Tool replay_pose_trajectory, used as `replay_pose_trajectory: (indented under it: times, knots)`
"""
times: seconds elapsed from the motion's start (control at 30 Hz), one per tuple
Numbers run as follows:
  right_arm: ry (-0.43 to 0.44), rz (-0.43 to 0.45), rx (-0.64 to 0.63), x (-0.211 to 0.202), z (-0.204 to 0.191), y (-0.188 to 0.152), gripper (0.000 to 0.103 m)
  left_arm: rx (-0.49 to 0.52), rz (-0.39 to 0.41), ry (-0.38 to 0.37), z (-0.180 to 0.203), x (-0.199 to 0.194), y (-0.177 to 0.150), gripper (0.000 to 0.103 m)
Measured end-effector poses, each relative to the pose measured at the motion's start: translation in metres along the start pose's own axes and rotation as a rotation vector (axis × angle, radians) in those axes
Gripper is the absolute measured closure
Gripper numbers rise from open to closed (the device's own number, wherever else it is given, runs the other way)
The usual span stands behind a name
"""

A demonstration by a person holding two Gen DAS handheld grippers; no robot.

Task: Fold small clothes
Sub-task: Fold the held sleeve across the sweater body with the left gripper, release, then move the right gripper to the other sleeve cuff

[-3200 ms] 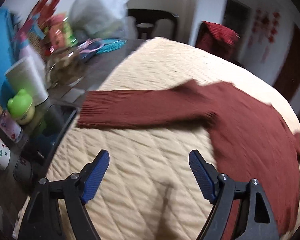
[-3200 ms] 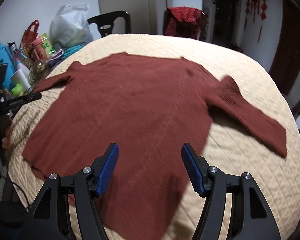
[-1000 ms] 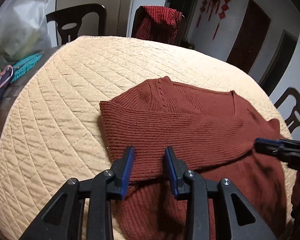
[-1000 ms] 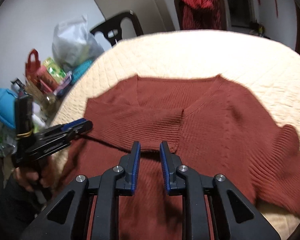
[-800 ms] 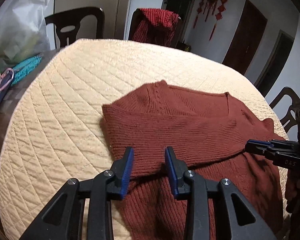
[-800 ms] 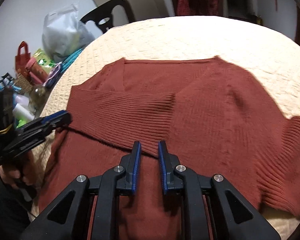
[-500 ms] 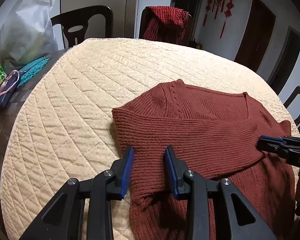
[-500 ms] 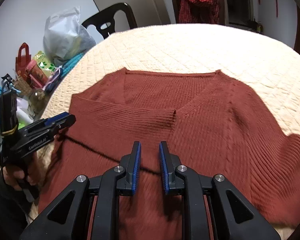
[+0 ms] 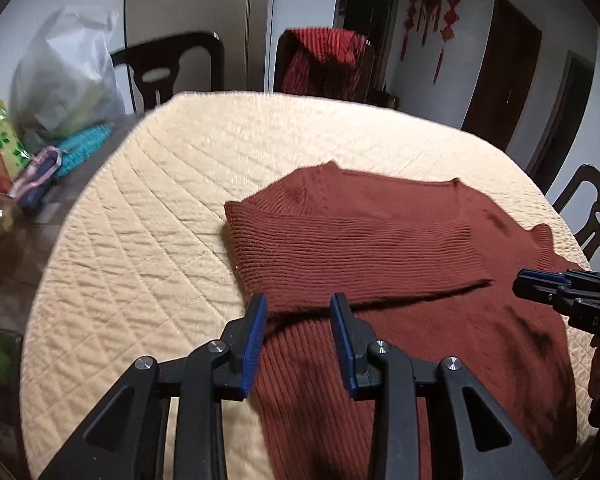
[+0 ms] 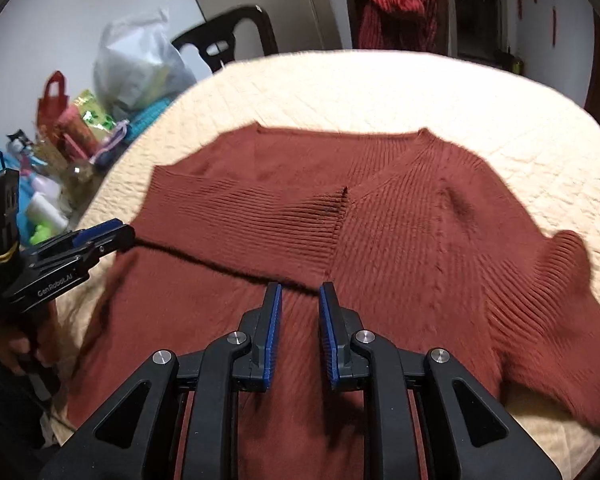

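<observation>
Sweater (image 9: 380, 248) lay on quilt (image 9: 160, 240), one sleeve folded over. Left gripper (image 9: 298, 312) & right gripper (image 10: 299, 300) hung partly apart, prob. holding nothing.

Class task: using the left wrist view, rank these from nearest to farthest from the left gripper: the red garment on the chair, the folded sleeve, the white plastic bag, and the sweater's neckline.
1. Folded sleeve: just beyond the left gripper, across the sweater.
2. Neckline: past the sleeve, at the sweater's far edge.
3. White plastic bag: far left, off the quilt.
4. Red garment: on the chair behind the table.
</observation>
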State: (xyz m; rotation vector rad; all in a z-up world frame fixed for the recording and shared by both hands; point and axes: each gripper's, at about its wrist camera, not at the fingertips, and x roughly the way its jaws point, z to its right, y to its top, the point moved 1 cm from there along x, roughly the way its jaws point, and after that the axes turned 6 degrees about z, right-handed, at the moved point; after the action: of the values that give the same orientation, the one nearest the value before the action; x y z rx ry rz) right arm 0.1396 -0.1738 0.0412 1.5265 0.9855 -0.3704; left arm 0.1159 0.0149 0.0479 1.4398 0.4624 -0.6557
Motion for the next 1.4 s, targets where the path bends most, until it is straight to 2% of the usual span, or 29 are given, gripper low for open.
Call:
replay_pose_trajectory:
  times: [0.07,0.2,0.4,0.67,1.4]
  knots:
    - [0.009,0.032,0.000,-0.017,-0.004,-0.005,0.080,0.006,0.016,-0.006,0.006,-0.013,-0.004,0.067]
    - [0.025,0.074,-0.004,-0.044,-0.014,-0.020,0.066,0.023,0.048,-0.006,0.019,-0.037,-0.018,0.064]
    - [0.020,0.118,-0.015,-0.076,-0.027,-0.046,0.065,0.015,0.075,-0.005,0.027,-0.063,-0.037,0.061]
    - [0.009,0.133,0.019,-0.090,-0.021,-0.071,0.062,0.005,0.071,-0.009,0.035,-0.073,-0.052,0.059]
    - [0.002,0.141,0.089,-0.090,0.005,-0.077,0.062,0.028,0.045,-0.018,0.048,-0.060,-0.054,0.059]
